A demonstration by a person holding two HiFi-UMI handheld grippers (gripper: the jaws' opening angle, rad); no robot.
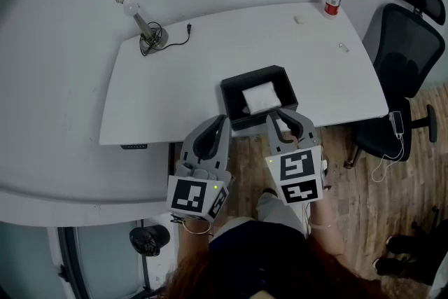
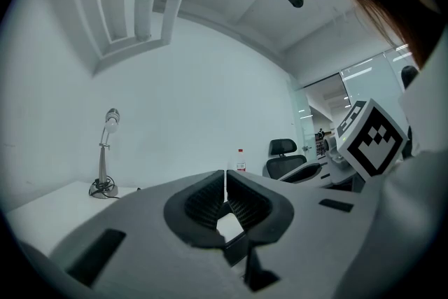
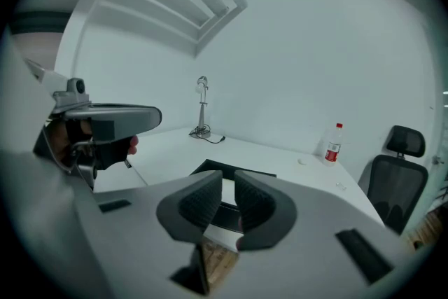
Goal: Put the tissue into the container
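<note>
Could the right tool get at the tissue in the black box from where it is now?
Probably yes. The box is open-topped, the tissue lies bare inside, and the right tool hangs at its near rim with nothing between. Its jaws, nearly together, would need to widen.

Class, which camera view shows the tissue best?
The head view: the whole tissue lies in the black container. The right gripper view shows only a white sliver behind its fingers; the left gripper view shows none clearly.
</note>
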